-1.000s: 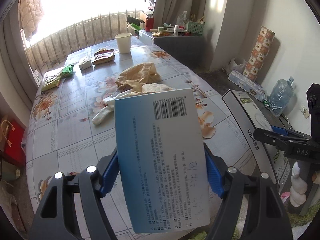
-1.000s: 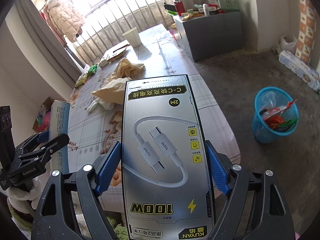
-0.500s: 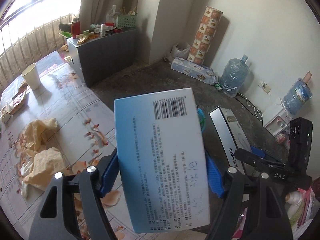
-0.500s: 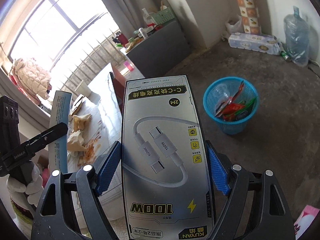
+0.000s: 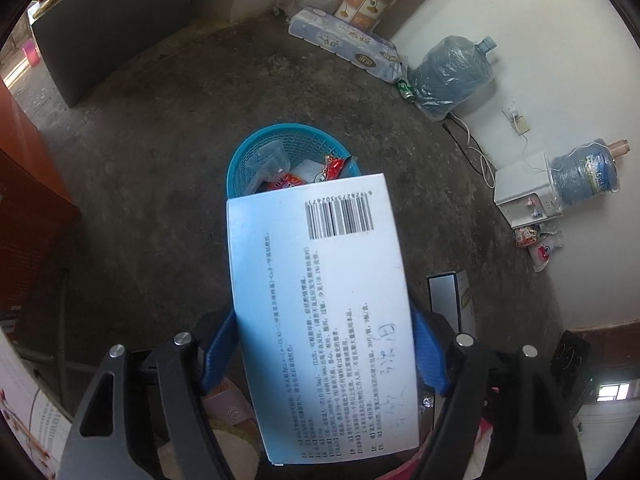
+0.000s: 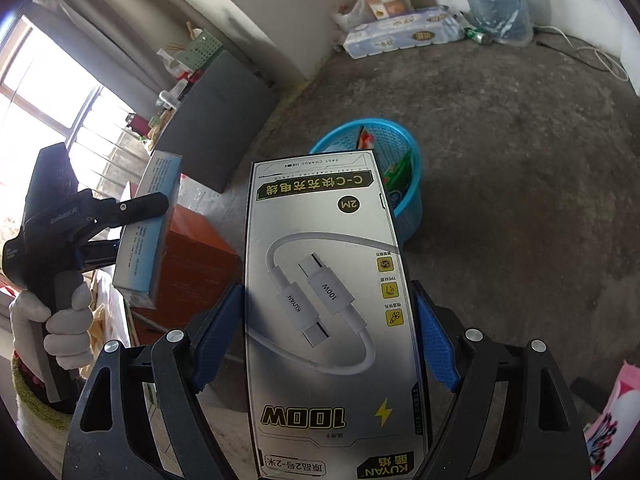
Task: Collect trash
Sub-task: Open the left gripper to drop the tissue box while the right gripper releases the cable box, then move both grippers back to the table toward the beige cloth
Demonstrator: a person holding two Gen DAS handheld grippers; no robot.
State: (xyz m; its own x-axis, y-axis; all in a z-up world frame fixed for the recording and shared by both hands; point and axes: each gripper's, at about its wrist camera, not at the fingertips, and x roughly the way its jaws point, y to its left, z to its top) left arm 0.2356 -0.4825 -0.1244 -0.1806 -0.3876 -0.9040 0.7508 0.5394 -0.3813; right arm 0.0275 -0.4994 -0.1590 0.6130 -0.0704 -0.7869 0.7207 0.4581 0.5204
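Boxes sit clamped between both grippers' jaws: blue box (image 5: 320, 312) left, cable box (image 6: 324, 300) right.

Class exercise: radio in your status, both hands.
Left hand-held gripper clamps blue box. Right clamps cable box. Blue basket ahead, path clear.

Both cameras sit on the grippers and look forward along the fingers, tilted steeply down to the floor. The left wrist view is above the blue basket (image 5: 294, 156) and near to it; a box (image 5: 320, 316) close to the lens covers the middle. The right wrist view faces the same basket (image 6: 404, 168) from a little farther, more from the side. Both views share the basket, the concrete floor (image 5: 160, 160) and the wall corner with the water bottle (image 5: 456, 72).
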